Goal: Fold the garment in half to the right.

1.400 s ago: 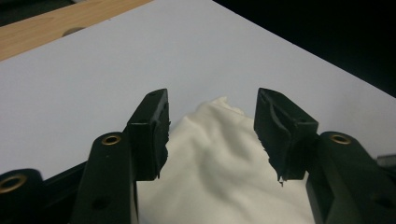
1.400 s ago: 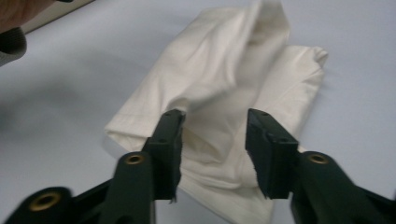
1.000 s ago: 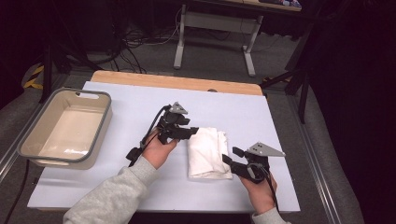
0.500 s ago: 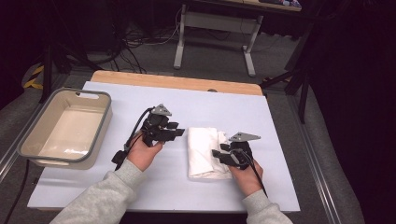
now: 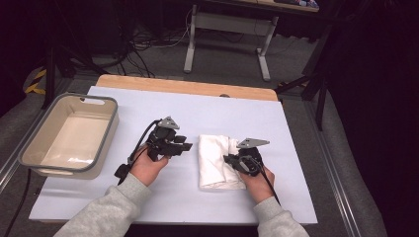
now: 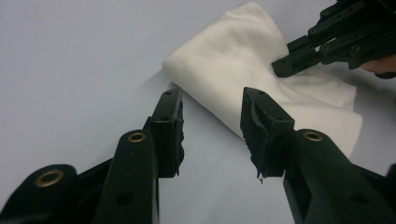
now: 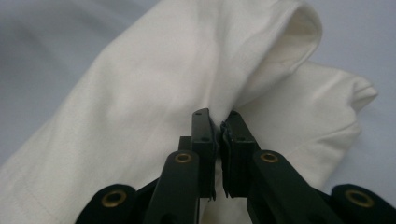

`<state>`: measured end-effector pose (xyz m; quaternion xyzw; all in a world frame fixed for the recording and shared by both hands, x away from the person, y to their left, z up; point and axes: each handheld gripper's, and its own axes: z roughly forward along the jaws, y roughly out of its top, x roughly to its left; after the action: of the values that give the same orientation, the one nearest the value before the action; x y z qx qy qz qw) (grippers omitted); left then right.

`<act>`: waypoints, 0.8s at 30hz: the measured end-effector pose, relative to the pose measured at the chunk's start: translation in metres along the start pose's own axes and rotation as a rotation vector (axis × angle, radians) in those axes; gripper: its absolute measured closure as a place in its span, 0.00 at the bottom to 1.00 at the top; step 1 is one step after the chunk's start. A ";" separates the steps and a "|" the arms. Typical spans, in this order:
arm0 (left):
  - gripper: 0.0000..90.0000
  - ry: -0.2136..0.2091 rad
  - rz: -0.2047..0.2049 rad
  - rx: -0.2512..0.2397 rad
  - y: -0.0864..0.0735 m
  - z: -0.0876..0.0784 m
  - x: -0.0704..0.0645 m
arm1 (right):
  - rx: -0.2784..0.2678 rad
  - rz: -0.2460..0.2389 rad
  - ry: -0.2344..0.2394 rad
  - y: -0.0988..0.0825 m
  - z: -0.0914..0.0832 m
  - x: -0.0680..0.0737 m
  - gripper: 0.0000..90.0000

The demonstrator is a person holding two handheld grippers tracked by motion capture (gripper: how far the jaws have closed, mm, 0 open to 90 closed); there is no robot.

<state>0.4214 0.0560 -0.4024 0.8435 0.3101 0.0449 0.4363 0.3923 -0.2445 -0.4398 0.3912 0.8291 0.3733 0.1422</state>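
White folded towel (image 5: pixel 217 161) lies mid-bench (image 5: pixel 296 148). Right claw (image 7: pixel 218 128), jaws just closed, pinches fold at towel's right edge. Left claw (image 6: pixel 211 122), jaws apart, empty, sits just beside towel's left edge.

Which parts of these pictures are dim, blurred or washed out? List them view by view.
High view: the table is evenly lit, the floor and desk legs behind fall into dark, and the picture is soft. Left gripper view: the near jaws blur and the white cloth is a little overexposed. Right gripper view: the right gripper is sharp where it pinches a fold; the cloth's far edges soften.
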 end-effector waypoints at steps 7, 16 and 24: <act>0.66 -0.009 0.013 -0.001 0.000 -0.001 -0.004 | -0.023 0.015 0.005 0.009 -0.027 -0.006 0.95; 0.65 -0.023 0.001 0.005 -0.002 0.001 -0.007 | 0.044 0.080 -0.018 -0.003 -0.027 -0.027 0.92; 0.64 -0.033 0.005 0.015 -0.003 0.004 -0.009 | -0.043 0.091 -0.103 0.003 -0.036 -0.030 0.77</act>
<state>0.4137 0.0498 -0.4053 0.8481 0.3011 0.0296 0.4350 0.3947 -0.2845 -0.4149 0.4441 0.7938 0.3763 0.1761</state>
